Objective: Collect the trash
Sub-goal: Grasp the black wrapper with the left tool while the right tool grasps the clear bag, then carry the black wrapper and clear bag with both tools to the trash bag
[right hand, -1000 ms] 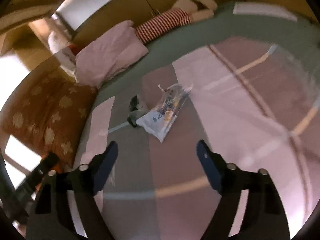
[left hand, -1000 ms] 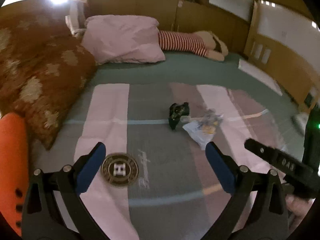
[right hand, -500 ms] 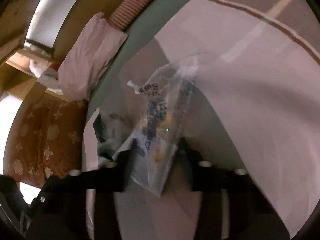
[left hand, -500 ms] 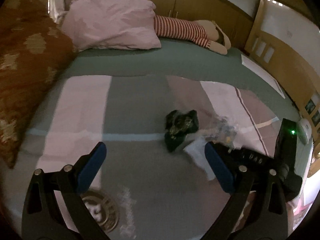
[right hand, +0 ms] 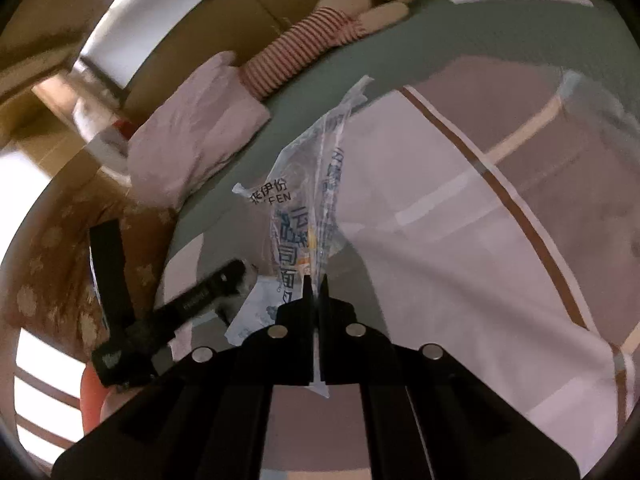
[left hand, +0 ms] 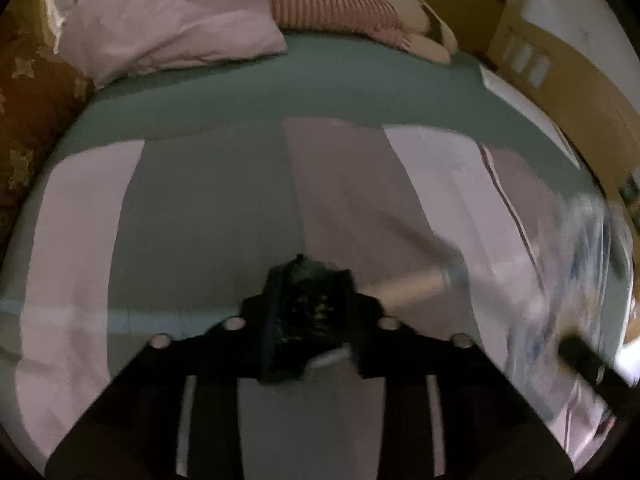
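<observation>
In the left wrist view my left gripper (left hand: 310,312) is shut on a crumpled dark green wrapper (left hand: 308,304), low over the striped bedspread. In the right wrist view my right gripper (right hand: 316,286) is shut on a clear plastic bag with blue print (right hand: 308,208), which hangs lifted off the bed. That bag shows blurred at the right edge of the left wrist view (left hand: 576,280). The left gripper shows at the left of the right wrist view (right hand: 208,292).
A pink pillow (left hand: 172,20) and a striped stuffed doll (left hand: 360,12) lie at the head of the bed. A brown patterned quilt (left hand: 28,112) lies along the left side. Wooden panelling (left hand: 568,80) runs along the right.
Both grippers closed: the left came down onto the dark wrapper and shut on it, the right shut on the clear bag and lifted it off the bed.
</observation>
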Tool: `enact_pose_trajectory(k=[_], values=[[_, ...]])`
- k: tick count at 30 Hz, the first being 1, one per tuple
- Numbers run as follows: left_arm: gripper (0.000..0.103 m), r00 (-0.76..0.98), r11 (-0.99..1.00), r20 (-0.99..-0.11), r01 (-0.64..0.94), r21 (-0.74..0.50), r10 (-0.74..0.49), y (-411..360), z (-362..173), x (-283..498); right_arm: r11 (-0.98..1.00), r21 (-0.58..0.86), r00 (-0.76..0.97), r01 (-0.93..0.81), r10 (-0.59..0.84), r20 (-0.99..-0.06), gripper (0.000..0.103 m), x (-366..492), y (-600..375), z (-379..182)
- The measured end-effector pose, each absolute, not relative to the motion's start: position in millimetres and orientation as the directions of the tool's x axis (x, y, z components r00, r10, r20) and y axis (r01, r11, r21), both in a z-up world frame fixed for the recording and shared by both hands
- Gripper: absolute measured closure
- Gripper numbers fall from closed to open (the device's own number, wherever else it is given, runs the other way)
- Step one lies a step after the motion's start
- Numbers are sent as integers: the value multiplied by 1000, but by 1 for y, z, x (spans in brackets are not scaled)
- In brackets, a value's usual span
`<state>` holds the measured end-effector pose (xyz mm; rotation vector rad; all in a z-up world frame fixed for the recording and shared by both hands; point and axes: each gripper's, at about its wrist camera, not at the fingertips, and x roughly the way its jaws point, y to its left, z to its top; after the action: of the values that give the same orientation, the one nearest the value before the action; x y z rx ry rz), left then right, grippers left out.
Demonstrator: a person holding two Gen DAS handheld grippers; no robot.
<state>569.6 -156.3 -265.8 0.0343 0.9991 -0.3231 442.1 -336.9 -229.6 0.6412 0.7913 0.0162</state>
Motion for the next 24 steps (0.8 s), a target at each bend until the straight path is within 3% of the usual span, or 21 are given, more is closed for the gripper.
enact_pose_trajectory(k=[4, 8, 14, 17, 24], values=[[87, 533, 954, -818, 295, -61, -217, -131, -246, 521, 844, 515, 729, 150, 258, -634, 101, 427, -319, -204], [88, 576, 944, -768, 309, -113, -280, -98, -210, 471, 910, 411, 754, 63, 226, -617, 101, 395, -294, -173], [88, 679, 937, -690, 348, 0, -252, -91, -139, 371, 957, 289, 783, -33, 204, -587, 101, 332, -265, -140], [88, 752, 945, -627, 317, 76, -202, -89, -109, 324, 977, 202, 804, -71, 176, -568, 101, 295, -252, -128], [87, 821, 966, -550, 240, 93, -151, -72, -84, 240, 988, 110, 826, -107, 150, -543, 101, 212, -238, -130]])
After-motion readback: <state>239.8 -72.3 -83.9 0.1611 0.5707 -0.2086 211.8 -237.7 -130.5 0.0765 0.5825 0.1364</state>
